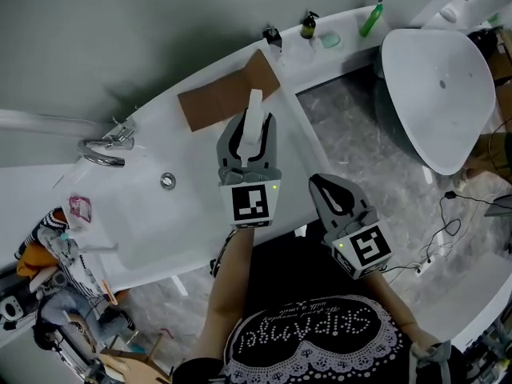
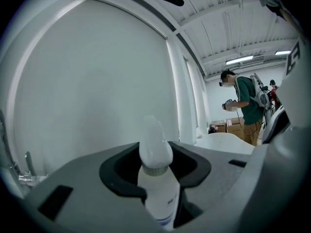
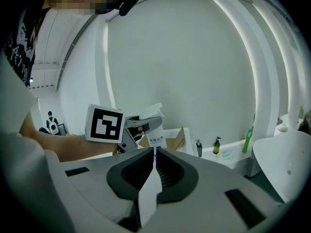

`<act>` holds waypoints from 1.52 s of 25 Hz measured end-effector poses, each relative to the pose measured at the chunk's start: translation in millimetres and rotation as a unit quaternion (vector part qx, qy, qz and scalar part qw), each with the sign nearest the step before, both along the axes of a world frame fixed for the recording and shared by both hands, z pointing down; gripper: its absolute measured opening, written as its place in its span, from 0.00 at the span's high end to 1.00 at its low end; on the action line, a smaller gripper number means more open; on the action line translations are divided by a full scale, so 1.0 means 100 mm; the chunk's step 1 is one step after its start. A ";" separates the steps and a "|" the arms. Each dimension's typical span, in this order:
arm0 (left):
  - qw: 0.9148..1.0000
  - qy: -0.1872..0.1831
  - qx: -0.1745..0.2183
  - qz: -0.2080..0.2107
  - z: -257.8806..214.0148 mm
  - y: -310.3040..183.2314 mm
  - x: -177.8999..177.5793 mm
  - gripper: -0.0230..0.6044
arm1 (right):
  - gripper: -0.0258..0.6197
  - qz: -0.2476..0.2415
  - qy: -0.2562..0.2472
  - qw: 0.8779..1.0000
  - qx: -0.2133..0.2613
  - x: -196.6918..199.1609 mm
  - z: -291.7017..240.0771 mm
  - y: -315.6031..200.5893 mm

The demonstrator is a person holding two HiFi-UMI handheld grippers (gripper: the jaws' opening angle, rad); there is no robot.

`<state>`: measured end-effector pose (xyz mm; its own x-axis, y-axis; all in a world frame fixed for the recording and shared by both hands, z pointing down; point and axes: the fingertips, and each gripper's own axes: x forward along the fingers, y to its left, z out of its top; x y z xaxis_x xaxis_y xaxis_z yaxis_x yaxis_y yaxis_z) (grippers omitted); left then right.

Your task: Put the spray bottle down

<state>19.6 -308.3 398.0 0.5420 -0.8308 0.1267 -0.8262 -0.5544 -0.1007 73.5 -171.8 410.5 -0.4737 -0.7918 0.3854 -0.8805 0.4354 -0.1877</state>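
The white spray bottle [image 1: 254, 126] stands upright between the jaws of my left gripper [image 1: 250, 136], which is shut on its body. It hangs over the white counter [image 1: 160, 110] next to a brown cardboard sheet [image 1: 228, 94]; whether its base touches the counter is hidden. In the left gripper view the bottle [image 2: 155, 178] fills the gap of the left gripper [image 2: 155, 165]. My right gripper [image 1: 323, 186] is to the right, off the counter's edge, with its jaws together. In its own view the right gripper [image 3: 155, 155] shows a thin white sliver between the jaws, and the bottle [image 3: 153, 125] beyond.
A sink basin [image 1: 160, 206] with a chrome faucet [image 1: 104, 150] lies left of the bottle. Small bottles [image 1: 308, 26] and a green one [image 1: 370, 20] stand at the counter's far end. A white tub [image 1: 440, 94] and floor cables [image 1: 440, 230] are right. Another person [image 2: 243, 106] stands far off.
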 end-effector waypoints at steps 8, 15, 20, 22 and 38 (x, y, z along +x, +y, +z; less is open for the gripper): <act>0.998 -0.027 -0.051 0.038 0.05 0.13 -0.02 0.66 | 0.91 -0.010 0.003 1.000 0.009 -0.12 -0.06 -0.01; 0.998 -0.034 -0.042 0.044 -0.04 0.21 -0.12 0.63 | 0.91 -0.009 0.002 1.000 0.018 -0.21 -0.09 0.02; 0.998 -0.026 -0.037 0.048 -0.20 0.29 -0.23 0.63 | 0.91 -0.006 -0.002 0.999 0.032 -0.25 -0.18 0.06; 0.998 -0.008 -0.026 0.051 -0.45 0.36 -0.31 0.63 | 0.91 -0.004 -0.002 0.999 0.037 -0.25 -0.22 0.06; 0.990 0.133 0.025 0.029 -1.67 1.36 -1.56 0.96 | 0.91 0.026 0.001 0.998 0.050 -0.10 -0.26 0.12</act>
